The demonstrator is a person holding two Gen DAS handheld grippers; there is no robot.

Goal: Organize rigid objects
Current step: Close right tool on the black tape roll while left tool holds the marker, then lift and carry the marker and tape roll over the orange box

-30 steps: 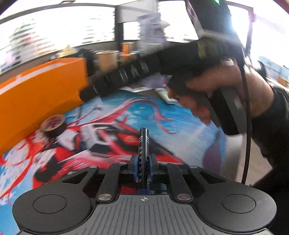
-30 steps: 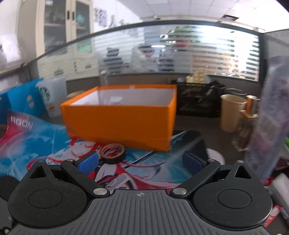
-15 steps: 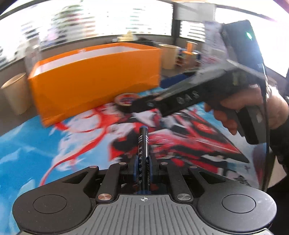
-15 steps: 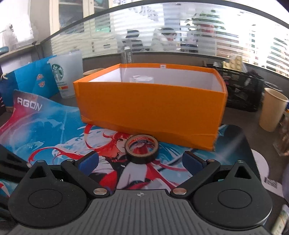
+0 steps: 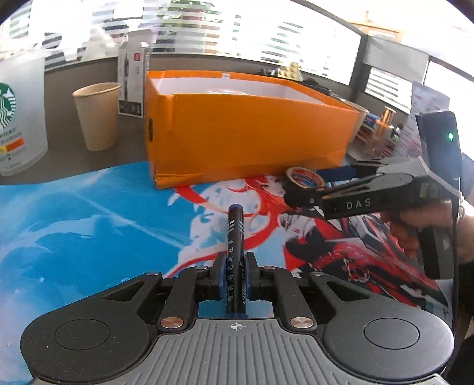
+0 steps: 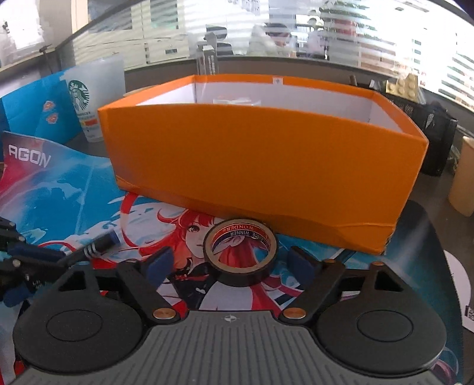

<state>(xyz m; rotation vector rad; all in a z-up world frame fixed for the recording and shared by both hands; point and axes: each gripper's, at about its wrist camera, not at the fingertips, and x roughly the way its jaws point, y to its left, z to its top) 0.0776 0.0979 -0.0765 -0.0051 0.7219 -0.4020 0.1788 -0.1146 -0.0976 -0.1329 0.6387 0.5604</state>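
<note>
Tape roll [image 6: 240, 255] lies flat on the printed mat [image 6: 74, 201] between the wide-spread fingers of the right gripper [image 6: 229, 263], touched by neither, just in front of the orange box [image 6: 260, 160]. Left gripper [image 5: 235, 274] is clamped on a black marker [image 5: 235, 245] that points forward over the mat toward the box. Beyond the box, on the table [image 5: 65, 154], stand a paper cup [image 5: 96, 115] and a Starbucks cup [image 6: 86, 100].

Bright daylight thru rear windows [image 5: 207, 26], blown out w/ glare. Strong fisheye bend at edges. Background soft in both views. Orange box [image 6: 260, 157] evenly lit, sharp.
</note>
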